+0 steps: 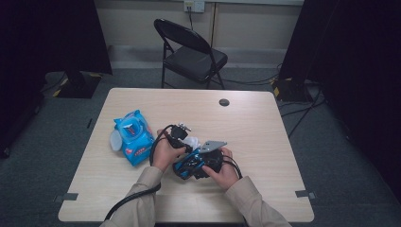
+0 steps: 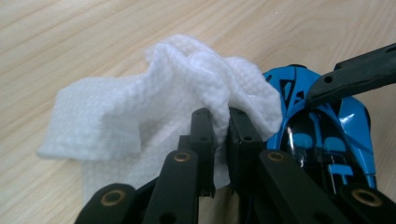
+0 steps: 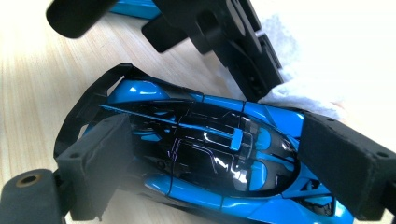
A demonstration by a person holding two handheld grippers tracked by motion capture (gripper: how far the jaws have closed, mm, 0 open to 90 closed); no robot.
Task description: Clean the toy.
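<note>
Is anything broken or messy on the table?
Nothing stands out. The blue toy car looks whole in the right gripper, the left gripper pinches a crumpled white wipe, and the blue wipes pack lies flat.

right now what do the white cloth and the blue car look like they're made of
White cloth: soft nonwoven wipe or paper towel, matte, going by its embossed dimple grid and limp folds. Blue car: probably hard plastic, possibly painted metal; glossy, with sharp highlights on its black canopy.

Toy car (image 1: 189, 165) sits near the table's (image 1: 265, 142) front edge, between the right gripper's (image 1: 201, 163) jaws. Wipe (image 1: 193, 141) lies just behind the car, touching it, pinched in the left gripper (image 1: 182, 135). Wipes pack (image 1: 134, 137) lies left. Chair (image 1: 191, 52) stands behind the table.
</note>
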